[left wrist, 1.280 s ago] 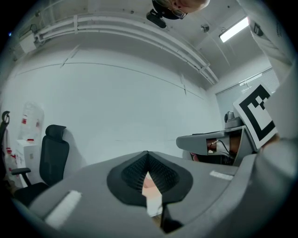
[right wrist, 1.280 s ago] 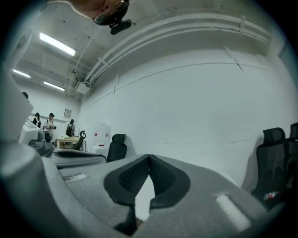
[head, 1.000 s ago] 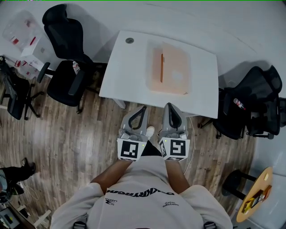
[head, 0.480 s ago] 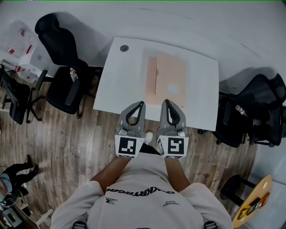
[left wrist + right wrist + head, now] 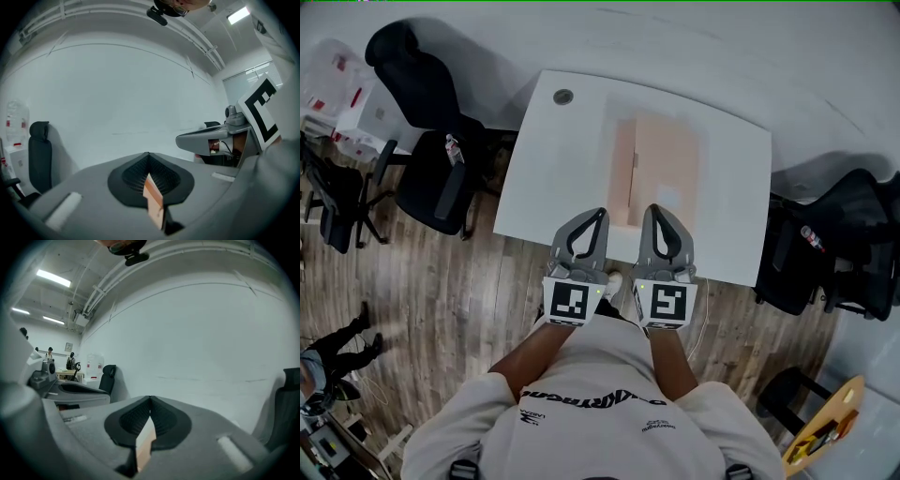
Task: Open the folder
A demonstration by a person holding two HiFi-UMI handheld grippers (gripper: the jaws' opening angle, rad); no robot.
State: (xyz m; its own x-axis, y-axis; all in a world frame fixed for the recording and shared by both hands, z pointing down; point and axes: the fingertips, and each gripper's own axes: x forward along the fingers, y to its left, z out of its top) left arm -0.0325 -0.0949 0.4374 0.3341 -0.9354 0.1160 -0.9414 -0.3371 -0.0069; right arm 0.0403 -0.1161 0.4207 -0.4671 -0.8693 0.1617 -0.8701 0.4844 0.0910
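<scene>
Facing folder, left tongs, right tongs closed.

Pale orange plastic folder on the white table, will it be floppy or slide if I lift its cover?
Probably floppy: the pale orange plastic folder looks thin and lies flat. It may well slide, since the white table looks smooth and nothing weighs it down.
</scene>
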